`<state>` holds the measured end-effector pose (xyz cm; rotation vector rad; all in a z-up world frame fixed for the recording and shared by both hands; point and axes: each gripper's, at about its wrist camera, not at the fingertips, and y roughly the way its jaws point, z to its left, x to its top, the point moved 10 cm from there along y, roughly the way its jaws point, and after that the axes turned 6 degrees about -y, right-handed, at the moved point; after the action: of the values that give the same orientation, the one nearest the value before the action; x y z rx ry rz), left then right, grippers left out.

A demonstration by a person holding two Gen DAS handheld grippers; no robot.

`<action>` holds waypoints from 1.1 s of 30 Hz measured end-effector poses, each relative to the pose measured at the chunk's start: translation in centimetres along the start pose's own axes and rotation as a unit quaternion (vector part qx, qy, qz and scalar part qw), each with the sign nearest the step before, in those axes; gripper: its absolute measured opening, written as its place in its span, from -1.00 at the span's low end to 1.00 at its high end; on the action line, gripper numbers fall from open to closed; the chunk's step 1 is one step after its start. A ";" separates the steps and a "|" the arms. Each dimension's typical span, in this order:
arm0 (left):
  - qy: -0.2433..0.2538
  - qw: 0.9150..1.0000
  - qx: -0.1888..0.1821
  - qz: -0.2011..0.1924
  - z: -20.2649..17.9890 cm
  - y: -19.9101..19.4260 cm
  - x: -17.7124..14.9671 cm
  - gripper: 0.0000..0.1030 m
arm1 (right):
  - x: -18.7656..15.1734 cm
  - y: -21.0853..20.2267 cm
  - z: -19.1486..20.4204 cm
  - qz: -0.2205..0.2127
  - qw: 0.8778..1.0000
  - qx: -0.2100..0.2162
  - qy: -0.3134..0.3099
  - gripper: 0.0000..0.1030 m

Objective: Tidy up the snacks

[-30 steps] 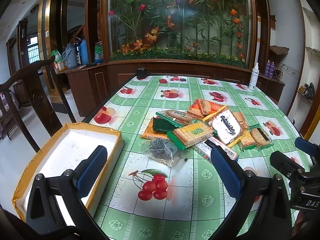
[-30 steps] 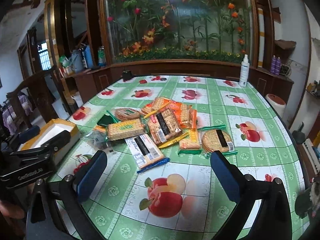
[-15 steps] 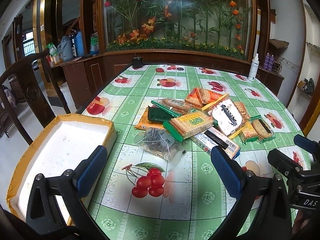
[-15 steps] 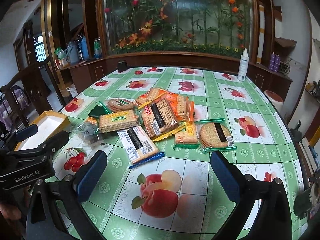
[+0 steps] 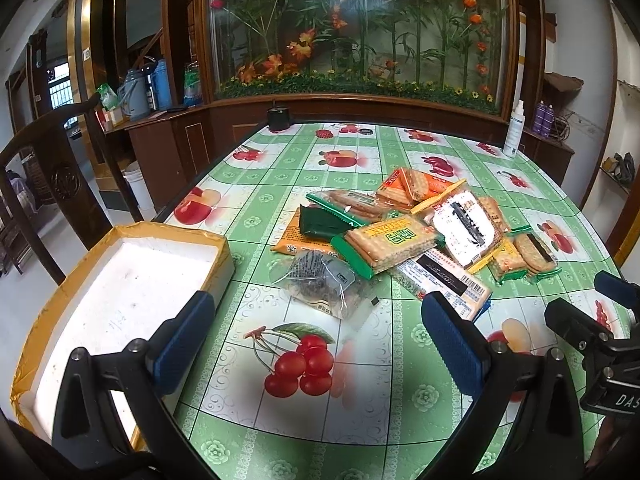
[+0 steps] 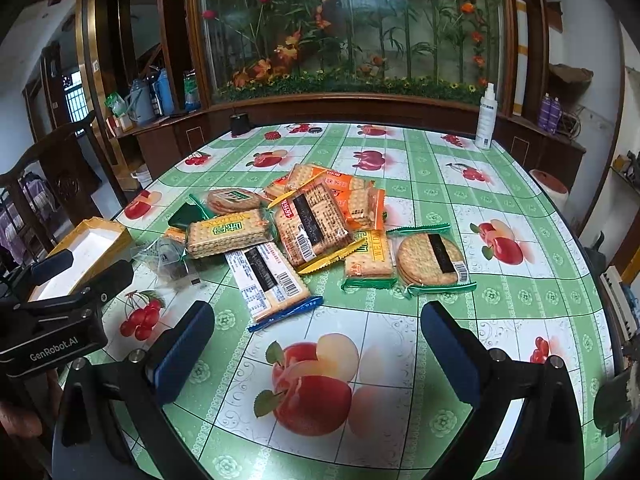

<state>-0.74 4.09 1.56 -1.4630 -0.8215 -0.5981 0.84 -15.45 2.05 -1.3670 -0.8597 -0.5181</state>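
A pile of biscuit packets (image 5: 404,232) lies mid-table, with a clear bag of dark snack (image 5: 320,284) nearest my left gripper. The pile shows in the right wrist view too (image 6: 308,224), with a round cracker pack (image 6: 430,260) at its right. A white foam box with yellow taped rim (image 5: 120,280) sits at the table's left edge and holds nothing. My left gripper (image 5: 316,344) is open and empty, above the cherry print short of the clear bag. My right gripper (image 6: 316,340) is open and empty, short of the pile.
The table wears a green fruit-print cloth (image 6: 500,312). A white spray bottle (image 6: 486,120) and a small black object (image 6: 239,124) stand at the far edge. A dark wooden chair (image 5: 48,168) stands left of the table. A wooden cabinet with flowers runs behind.
Both grippers have moved forward and lower toward the snack pile, which now looks larger. The snacks and the box have not moved.
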 end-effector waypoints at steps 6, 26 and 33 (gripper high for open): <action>0.001 1.000 0.003 0.007 0.1 0.7 -0.2 1.00 | -0.1 0.4 -0.3 0.005 1.000 -0.002 -0.001 0.99; 0.042 0.994 -0.055 0.086 -2.3 5.3 2.1 1.00 | -1.5 2.9 -1.7 0.037 0.999 0.010 0.005 0.99; 0.106 0.982 -0.086 0.130 -5.8 8.6 2.6 1.00 | -1.8 3.3 -2.5 0.039 0.999 0.022 0.024 0.99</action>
<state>8.29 -0.88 -1.33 -1.6004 -0.4121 -0.6243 2.86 -17.65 -1.36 -1.3367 -0.7710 -0.4663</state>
